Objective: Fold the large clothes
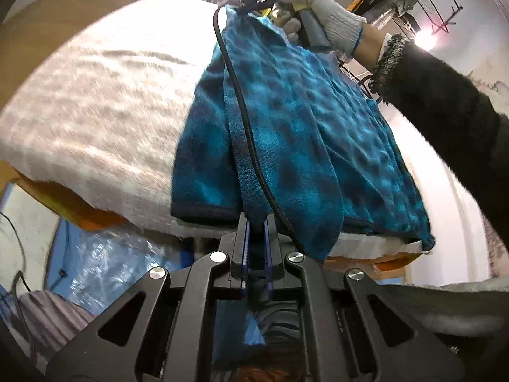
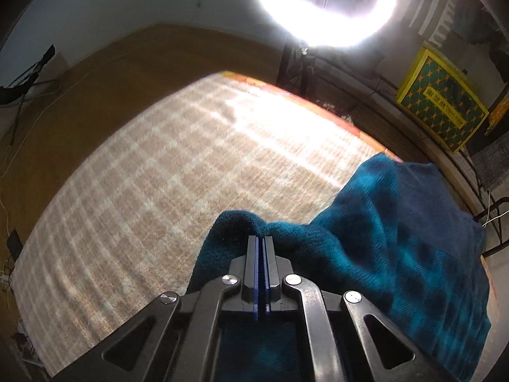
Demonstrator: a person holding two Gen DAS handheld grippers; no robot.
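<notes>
Left gripper (image 1: 256, 219) clamped on fleece (image 1: 286, 127) hem, zipper edge running up to gloved hand (image 1: 321, 16). Right gripper (image 2: 261, 242) pinched tight on fleece (image 2: 397, 238) fold. Fleece hangs over blanket (image 1: 95, 111), near its front edge. Wide bare blanket (image 2: 159, 175) left. Cable (image 1: 235, 95) crosses cloth. Yellow box (image 2: 442, 102) far right, ring light (image 2: 324, 6) overhead.

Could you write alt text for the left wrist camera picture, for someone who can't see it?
A black two-finger gripper pinches the hem of a blue mottled fleece jacket, which hangs stretched over a table covered in a pale checked blanket. At the top, a gloved hand holds the other gripper, at the jacket's far end. A black cable runs across the fleece.
</notes>
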